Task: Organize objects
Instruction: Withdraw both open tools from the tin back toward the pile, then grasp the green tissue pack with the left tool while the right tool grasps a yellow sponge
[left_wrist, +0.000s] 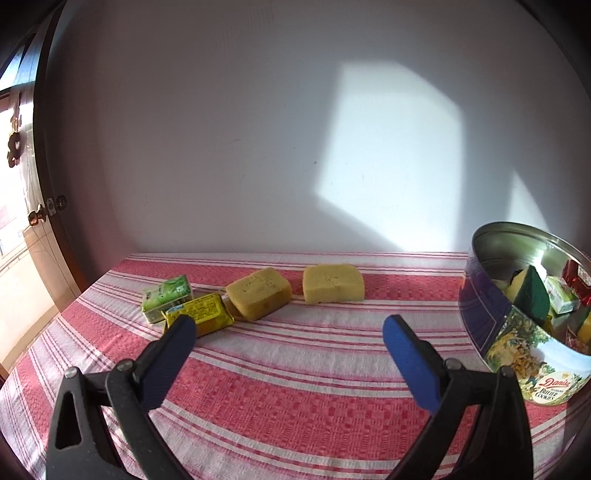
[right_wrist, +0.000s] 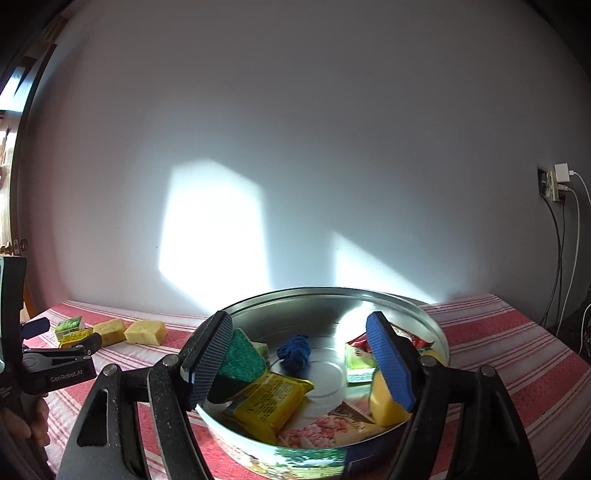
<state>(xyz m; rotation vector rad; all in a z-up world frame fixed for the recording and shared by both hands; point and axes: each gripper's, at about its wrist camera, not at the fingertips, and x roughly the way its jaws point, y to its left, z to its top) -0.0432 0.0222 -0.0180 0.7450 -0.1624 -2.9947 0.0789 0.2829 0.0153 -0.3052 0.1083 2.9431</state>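
Sponges, two pale yellow soft blocks, lie side by side toward the far edge of the red-and-white striped tablecloth: the nearer yellow sponge block is angled, the farther yellow sponge block sits squarer to me, a small gap between them. Left of them a green carton-like packet and a shiny yellow foil-wrapped packet lie touching each other.

My left gripper hangs released over the cloth, its blue pads spread wide with nothing between them, pointing toward that row. My right gripper is also released, parted above the round metal butter-cookie tin, gripping nothing; inside the tin I see a green-topped scouring sponge, another yellow foil packet, a blue bundle of cord and more packets.

I judge the loose four still have to go into the tin. The sponges should be light and squashy, so I would take one across its short sides, mid-height, and close gently, since it will compress rather than slip. The foil packet looks slick and crinkly; I would grip its flat long sides squarely. The green packet seems a light box that could dent.
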